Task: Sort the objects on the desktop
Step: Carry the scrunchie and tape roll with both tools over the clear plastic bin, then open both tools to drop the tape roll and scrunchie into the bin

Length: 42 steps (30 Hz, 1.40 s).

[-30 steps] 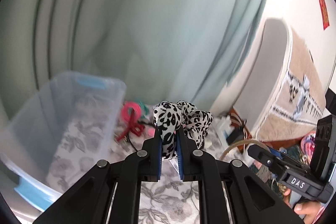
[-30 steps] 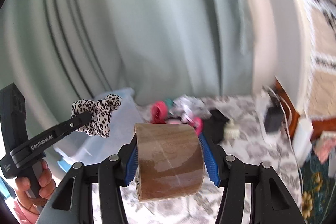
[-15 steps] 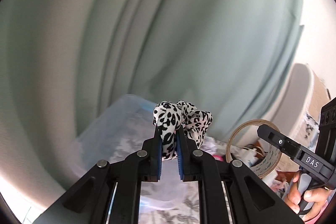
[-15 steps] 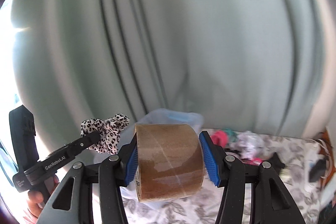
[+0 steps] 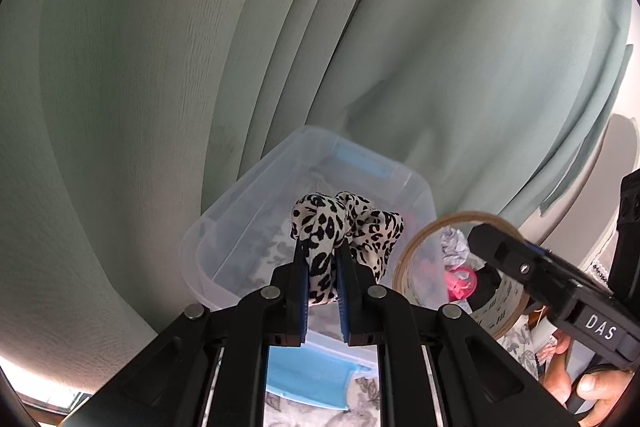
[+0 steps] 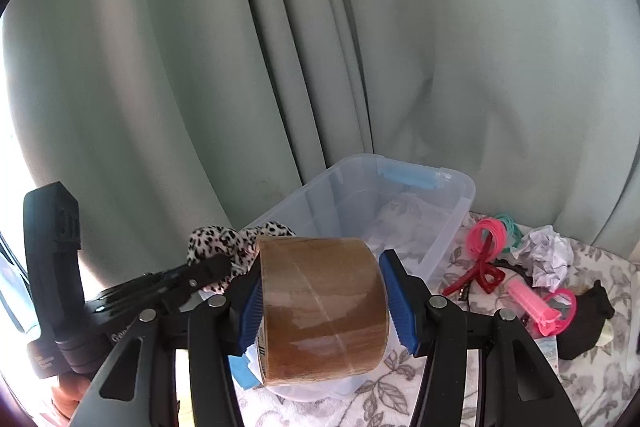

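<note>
Both grippers had swung leftward since a second earlier, so that the clear plastic bin [image 6: 404, 203], formerly off to one side, now sat straight ahead of each camera, and the roll of brown packing tape [image 6: 322, 309] had come in close beside the leopard-print scrunchie [image 5: 340, 231].

The left gripper [image 5: 322, 267] was nearly closed, its blue-lined fingers [image 5: 303, 281] pinching one soft fold of the scrunchie; the rest of the gathered fabric bunched upward and to the right above the fingertips, in front of the bin's near rim. The right gripper [image 6: 322, 303] was spread wide, clamping the tape roll by its two flat faces, so the roll's axis ran crosswise from finger to finger and its glossy curved band faced the camera. In the left wrist view the roll [image 5: 456, 275] showed as an open ring, its cardboard core printed with dark marks.

The bin was translucent and rounded at the corners, with a pale blue handle [image 6: 408, 179] on its far wall; its long axis ran away from the grippers toward the sage-green pleated curtain [image 6: 320, 47]. It stood on a floral cloth [image 6: 592, 379]. To the bin's right lay pink hoops [image 6: 486, 235], a red hair clip [image 6: 484, 275], a crumpled paper ball [image 6: 546, 255], a pink roller [image 6: 532, 303] and something black [image 6: 588, 323].
</note>
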Each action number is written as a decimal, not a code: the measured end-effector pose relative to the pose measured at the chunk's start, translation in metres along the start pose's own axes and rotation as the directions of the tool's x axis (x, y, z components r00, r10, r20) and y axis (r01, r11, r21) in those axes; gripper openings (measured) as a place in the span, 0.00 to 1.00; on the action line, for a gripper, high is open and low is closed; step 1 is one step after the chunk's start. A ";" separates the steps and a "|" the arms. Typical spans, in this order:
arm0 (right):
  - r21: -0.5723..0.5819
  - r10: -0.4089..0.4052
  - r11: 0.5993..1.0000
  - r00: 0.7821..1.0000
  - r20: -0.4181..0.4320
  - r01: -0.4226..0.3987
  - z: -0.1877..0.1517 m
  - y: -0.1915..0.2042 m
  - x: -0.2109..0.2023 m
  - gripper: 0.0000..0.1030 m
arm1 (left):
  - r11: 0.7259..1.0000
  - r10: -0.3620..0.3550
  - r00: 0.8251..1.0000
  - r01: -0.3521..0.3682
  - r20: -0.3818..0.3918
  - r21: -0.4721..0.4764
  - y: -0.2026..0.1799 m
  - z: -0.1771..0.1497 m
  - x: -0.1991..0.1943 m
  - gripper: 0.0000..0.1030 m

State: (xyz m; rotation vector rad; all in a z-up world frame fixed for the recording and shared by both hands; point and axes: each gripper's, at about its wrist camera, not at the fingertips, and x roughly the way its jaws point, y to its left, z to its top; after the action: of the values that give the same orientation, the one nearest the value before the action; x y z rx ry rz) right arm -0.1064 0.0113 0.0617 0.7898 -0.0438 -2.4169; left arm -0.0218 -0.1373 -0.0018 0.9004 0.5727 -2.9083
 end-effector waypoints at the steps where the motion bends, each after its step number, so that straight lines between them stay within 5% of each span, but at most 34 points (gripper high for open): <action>1: 0.001 0.003 1.000 1.000 -0.003 -0.003 0.000 -0.005 0.004 0.55 | 1.000 0.001 1.000 -0.001 -0.006 -0.001 0.000 0.000 0.003 0.12; 24: -0.017 0.024 1.000 0.992 -0.122 -0.026 -0.029 0.000 0.035 0.56 | 0.998 0.062 0.994 -0.064 -0.092 -0.020 0.014 -0.006 0.016 0.15; 31: -0.021 -0.002 1.000 0.991 -0.134 0.000 -0.032 -0.001 0.036 0.58 | 0.998 0.057 0.996 -0.058 -0.067 -0.012 0.010 -0.004 0.017 0.52; 42: -0.002 -0.007 1.000 0.994 -0.105 0.007 -0.030 -0.011 0.022 0.60 | 0.997 0.080 0.996 -0.081 -0.046 -0.011 0.008 -0.002 0.004 0.59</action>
State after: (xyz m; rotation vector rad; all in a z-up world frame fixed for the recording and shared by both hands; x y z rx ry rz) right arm -0.1105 0.0129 0.0230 0.9169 0.0025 -2.3776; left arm -0.0229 -0.1435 -0.0086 0.9665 0.5446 -2.8165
